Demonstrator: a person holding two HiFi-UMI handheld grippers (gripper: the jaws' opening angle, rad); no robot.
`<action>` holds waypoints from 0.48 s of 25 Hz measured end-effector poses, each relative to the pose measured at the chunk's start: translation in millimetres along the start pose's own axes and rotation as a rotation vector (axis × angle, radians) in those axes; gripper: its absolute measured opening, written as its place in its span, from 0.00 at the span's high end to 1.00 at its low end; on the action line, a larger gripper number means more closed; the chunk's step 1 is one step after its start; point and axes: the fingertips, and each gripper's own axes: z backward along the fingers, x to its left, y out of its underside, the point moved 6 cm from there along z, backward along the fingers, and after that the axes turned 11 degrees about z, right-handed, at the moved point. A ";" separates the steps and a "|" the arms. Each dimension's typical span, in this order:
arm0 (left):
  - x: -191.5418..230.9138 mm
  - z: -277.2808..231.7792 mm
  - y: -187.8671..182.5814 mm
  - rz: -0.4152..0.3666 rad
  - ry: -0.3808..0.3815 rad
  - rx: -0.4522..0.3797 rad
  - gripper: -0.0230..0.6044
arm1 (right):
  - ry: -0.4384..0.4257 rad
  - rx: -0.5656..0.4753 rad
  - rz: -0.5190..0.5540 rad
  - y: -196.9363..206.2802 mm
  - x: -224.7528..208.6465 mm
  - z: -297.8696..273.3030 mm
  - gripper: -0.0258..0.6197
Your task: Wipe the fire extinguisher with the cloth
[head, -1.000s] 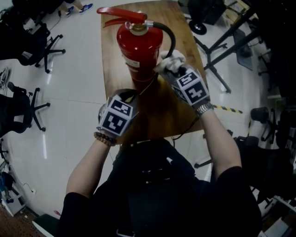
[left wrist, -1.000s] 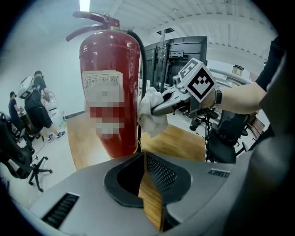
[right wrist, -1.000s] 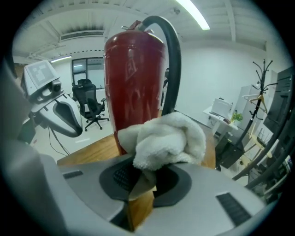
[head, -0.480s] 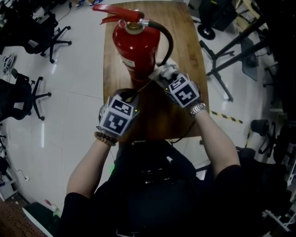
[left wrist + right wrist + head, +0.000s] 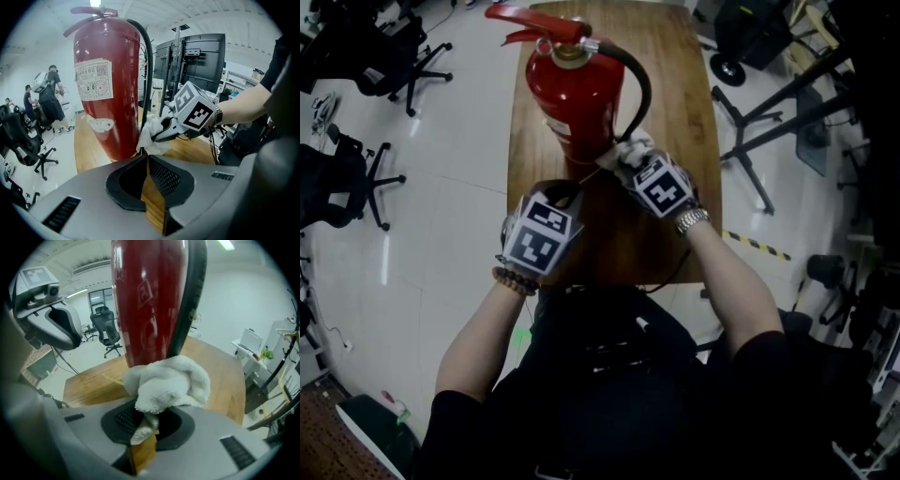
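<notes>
One red fire extinguisher (image 5: 572, 103) is standing upright toward the far end of one wooden table (image 5: 675, 84). One black hose (image 5: 642, 84) is curving down its right side. One white cloth (image 5: 168, 383), bunched up, is pressing against the lower right of the cylinder beside the hose. The right gripper (image 5: 145, 420) is pinching the cloth's tail between its jaws. The left gripper (image 5: 149, 161) is staying clenched on nothing, hovering near the extinguisher's base. Two office chairs (image 5: 337, 187) are standing on the floor at left.
</notes>
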 end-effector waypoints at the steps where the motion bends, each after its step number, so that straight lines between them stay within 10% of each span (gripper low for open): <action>1: 0.1 0.3 0.5 0.004 -0.004 0.000 0.94 | -0.001 0.001 0.004 0.1 -0.2 -1.9 0.85; 12: 1.6 4.6 9.5 0.049 -0.040 -0.005 0.94 | -0.014 0.030 0.015 5.9 1.5 -18.1 0.85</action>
